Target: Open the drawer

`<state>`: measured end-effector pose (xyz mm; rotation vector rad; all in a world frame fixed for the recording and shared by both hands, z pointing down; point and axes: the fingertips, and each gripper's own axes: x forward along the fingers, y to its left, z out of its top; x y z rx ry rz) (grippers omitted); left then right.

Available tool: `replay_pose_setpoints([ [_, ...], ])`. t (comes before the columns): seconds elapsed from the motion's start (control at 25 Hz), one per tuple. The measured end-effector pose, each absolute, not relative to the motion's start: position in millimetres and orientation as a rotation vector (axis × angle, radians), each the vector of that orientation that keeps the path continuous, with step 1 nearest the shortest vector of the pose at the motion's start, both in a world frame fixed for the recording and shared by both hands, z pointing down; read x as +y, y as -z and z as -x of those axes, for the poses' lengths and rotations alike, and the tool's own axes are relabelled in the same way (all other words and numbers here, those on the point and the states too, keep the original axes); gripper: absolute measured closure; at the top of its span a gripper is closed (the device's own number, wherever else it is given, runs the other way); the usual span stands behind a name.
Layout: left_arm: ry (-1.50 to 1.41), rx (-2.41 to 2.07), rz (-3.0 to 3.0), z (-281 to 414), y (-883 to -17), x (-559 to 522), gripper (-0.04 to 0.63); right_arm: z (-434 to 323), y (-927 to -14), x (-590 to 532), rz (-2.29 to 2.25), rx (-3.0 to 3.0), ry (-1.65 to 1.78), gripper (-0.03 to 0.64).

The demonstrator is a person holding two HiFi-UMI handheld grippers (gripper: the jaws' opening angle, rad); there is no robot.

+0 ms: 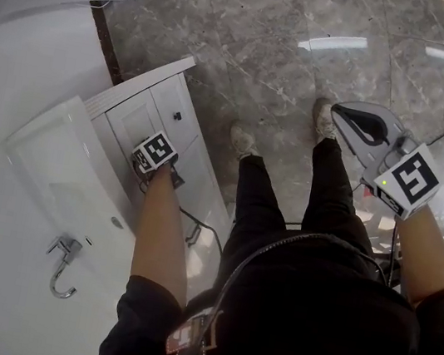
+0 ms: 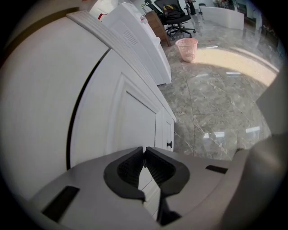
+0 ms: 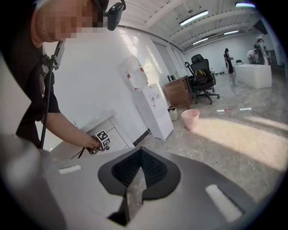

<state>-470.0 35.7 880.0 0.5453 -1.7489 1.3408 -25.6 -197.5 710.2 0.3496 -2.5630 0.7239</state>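
drawer (image 2: 135,123): white front, directly at left gripper (image 2: 144,152) tips; pull axis back toward the wearer. left gripper clenched, hold on it unclear. right gripper (image 3: 140,155) clenched, empty, well apart.

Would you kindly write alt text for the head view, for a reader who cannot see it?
Seen from above, a person in dark clothes holds the left gripper shut at the front of a white cabinet below a sink. The right gripper, also shut, hangs over the grey marble floor.
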Motion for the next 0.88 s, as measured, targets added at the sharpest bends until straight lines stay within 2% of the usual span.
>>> replay_pose_setpoints([
  [0.88, -1.313, -1.76, -0.566, 378.4, -880.1, 3.2, 0.578, -12.1, -682.2, -223.4, -0.394, -2.586, -0.718, 0.62],
])
